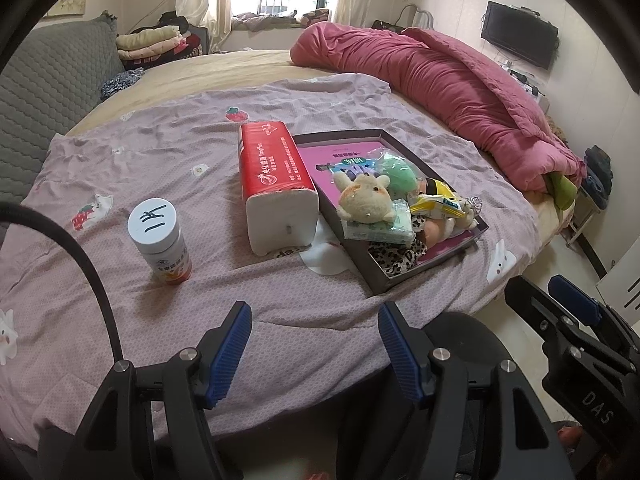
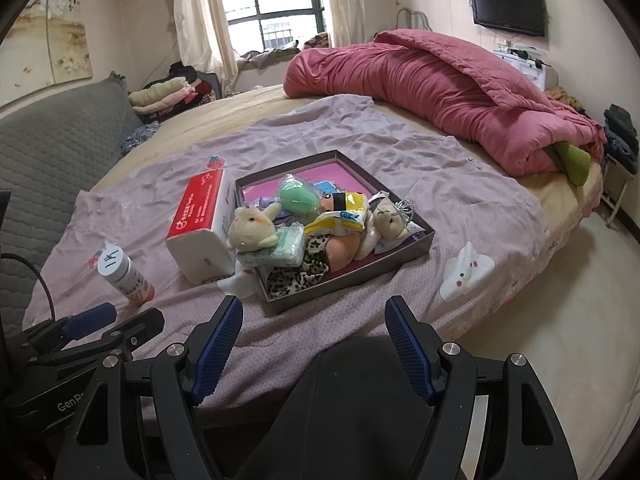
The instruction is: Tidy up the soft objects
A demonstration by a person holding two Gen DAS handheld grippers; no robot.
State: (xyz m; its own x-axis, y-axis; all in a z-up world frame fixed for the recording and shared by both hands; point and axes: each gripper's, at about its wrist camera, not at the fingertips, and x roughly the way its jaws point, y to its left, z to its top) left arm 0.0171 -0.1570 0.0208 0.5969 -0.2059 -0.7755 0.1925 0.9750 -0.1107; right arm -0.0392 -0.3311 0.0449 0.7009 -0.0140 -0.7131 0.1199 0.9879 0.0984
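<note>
Both grippers wide open, empty, low over the lilac sheet [image 1: 168,152].
Soft toys [image 2: 252,226] heaped in shallow box [image 2: 426,240], just beside tissue pack [image 1: 276,184]; left gripper [image 1: 316,354], right gripper [image 2: 314,350] well short of box.

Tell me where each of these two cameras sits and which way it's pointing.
Left wrist: on the left gripper at the bed's near edge, facing the tissue pack and bottle; open jaws, right gripper alongside.
Right wrist: on the right gripper, facing the toy-filled box; open jaws, left gripper alongside.
Shared: bed, box, tissue pack, bottle.
</note>
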